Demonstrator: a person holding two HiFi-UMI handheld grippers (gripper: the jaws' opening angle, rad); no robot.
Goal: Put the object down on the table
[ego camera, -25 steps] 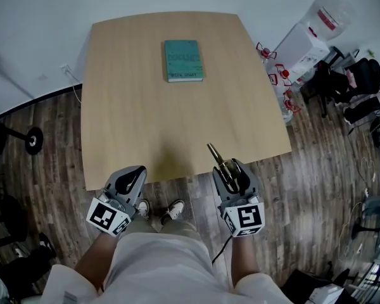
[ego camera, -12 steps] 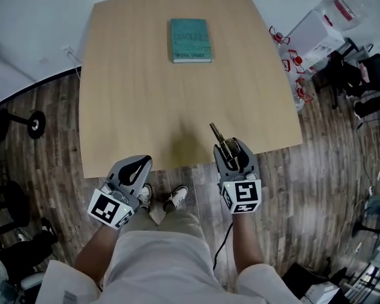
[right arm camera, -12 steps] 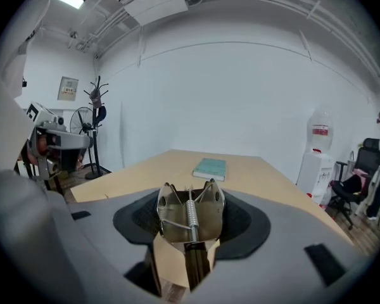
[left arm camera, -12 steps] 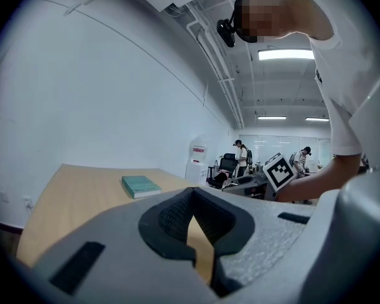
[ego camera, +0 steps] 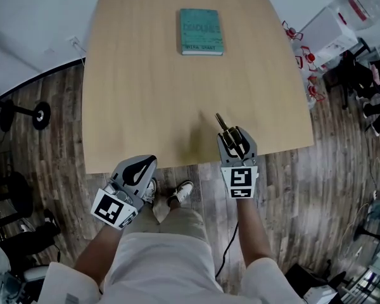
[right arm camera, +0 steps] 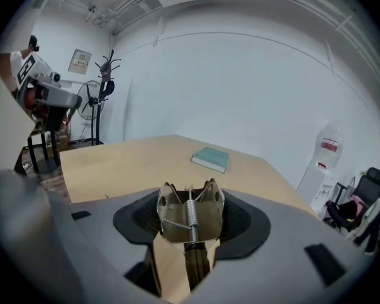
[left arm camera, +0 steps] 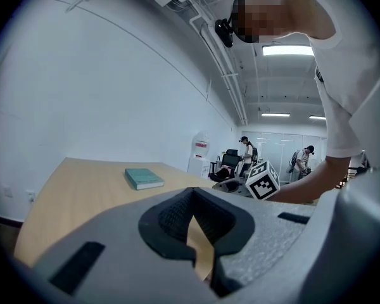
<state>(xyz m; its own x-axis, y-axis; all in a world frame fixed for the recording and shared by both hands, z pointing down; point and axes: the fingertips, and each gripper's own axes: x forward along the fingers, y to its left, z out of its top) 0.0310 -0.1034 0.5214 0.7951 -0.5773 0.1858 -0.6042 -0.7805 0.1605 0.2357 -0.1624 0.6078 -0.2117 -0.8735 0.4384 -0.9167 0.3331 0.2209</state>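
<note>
the person is holding the right gripper just over the near edge of the pale wooden table. its jaws are standing wide and are clamping on a brass-coloured metal spring clip, with the dark pads pressing on the clip's two flat sides. the right gripper view is showing the clip's coiled spring running down its middle and its two notched ends pointing forward. in the head view the clip's narrow tip is sticking out past the jaws, over the tabletop and angling toward the far left. the clip is sitting in the gripper and is not lying on the table.

the left gripper is hanging to the left of the right one, near the table's front edge and over the dark wood-plank floor. its jaws are resting together at the tips, with nothing between them; only a sliver of tabletop is showing through the gap behind the pads.

a thin teal hardcover book is lying flat near the far edge of the table, well apart from both grippers. the person's white shoes are showing between the two grippers.
</note>
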